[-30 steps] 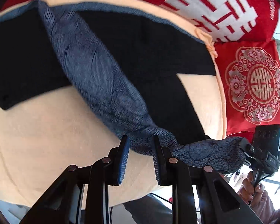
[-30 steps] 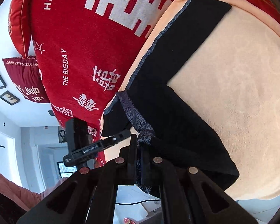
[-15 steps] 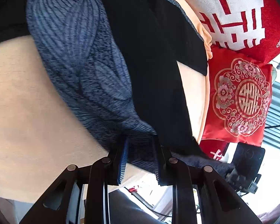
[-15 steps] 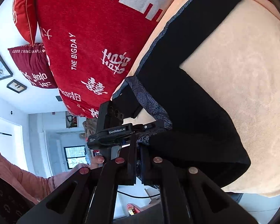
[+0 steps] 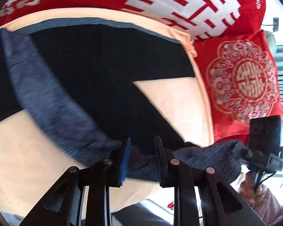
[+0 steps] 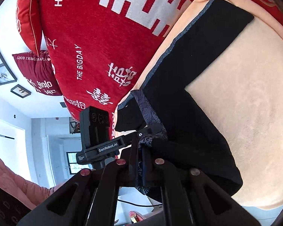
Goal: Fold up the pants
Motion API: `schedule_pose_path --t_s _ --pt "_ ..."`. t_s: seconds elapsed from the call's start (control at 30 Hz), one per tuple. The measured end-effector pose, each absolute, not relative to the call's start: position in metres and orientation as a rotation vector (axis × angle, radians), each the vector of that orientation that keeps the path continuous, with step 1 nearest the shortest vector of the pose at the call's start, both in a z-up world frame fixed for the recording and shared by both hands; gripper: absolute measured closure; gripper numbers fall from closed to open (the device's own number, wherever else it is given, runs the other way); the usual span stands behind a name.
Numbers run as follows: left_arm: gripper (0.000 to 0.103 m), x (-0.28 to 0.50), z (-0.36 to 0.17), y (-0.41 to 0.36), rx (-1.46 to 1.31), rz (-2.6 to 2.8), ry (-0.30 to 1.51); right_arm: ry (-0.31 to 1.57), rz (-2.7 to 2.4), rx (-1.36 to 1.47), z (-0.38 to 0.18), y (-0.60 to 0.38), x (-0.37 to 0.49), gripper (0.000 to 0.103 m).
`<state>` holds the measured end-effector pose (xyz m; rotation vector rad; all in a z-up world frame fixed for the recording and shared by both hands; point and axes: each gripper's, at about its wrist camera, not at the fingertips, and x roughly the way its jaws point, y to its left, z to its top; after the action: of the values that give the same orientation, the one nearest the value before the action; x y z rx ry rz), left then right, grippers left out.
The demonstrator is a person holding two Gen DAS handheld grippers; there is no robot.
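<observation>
Black pants (image 5: 107, 71) with a blue-grey patterned waistband (image 5: 47, 98) lie spread on a peach bed cover (image 5: 24, 160). My left gripper (image 5: 141, 156) holds the waistband cloth between its blue-padded fingers, which stand partly apart around it. My right gripper (image 6: 139, 162) is shut on the patterned waistband (image 6: 149, 111), with the black pants (image 6: 194, 86) stretching away, one leg toward the far pillows. The right gripper's body shows in the left wrist view (image 5: 262, 146), and the left gripper's body in the right wrist view (image 6: 100, 135).
A large red blanket with white characters (image 5: 179, 5) and a red embroidered cushion (image 5: 245, 79) lie at the bed's far side. More red cushions (image 6: 37, 75) and framed pictures (image 6: 1, 69) show in the right wrist view. The bed edge is close below both grippers.
The left gripper swung back and up, so the whole pants and pillows are in view again. The right gripper stayed shut on the waistband; the left gripper's body moved closer to it.
</observation>
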<state>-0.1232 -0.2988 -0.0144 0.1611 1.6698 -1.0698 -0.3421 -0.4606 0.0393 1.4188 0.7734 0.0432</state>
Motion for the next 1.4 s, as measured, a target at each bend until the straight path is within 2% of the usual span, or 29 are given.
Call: schedule_pose_path --t_s 0.13,0.27,0.4,0.53,0.63,0.97,1.13,1.3,1.4 --pt "0.078 -0.113 -0.04 -0.251 0.092 -0.967 1.825 0.768 0.067 1.446 0.034 -0.454 -0.346 0.1" --pt "0.078 -0.108 -0.075 -0.224 -0.201 -0.915 2.005 0.759 0.098 1.456 0.034 -0.447 -0.345 0.1" --pt "0.078 -0.1 -0.095 -0.197 -0.52 -0.812 2.052 0.757 0.109 1.458 0.037 -0.443 -0.344 0.1" --pt "0.078 -0.093 -0.098 -0.192 -0.55 -0.83 2.052 0.759 0.121 1.456 0.038 -0.441 -0.341 0.1" --pt "0.078 -0.089 -0.102 -0.188 -0.675 -0.835 2.048 0.763 0.127 1.452 0.039 -0.44 -0.339 0.1" --pt "0.078 -0.097 -0.119 -0.205 -0.637 -0.777 2.078 0.779 0.134 1.448 0.041 -0.436 -0.336 0.1" --pt "0.078 -0.099 -0.12 -0.231 -0.534 -0.826 2.068 0.793 0.134 1.456 0.037 -0.431 -0.335 0.1" --pt "0.081 -0.1 -0.097 -0.247 -0.399 -0.853 1.954 0.796 0.096 1.451 0.039 -0.435 -0.339 0.1" --pt "0.081 -0.095 -0.064 -0.264 -0.288 -0.919 1.839 0.778 0.081 1.442 0.043 -0.443 -0.34 0.1"
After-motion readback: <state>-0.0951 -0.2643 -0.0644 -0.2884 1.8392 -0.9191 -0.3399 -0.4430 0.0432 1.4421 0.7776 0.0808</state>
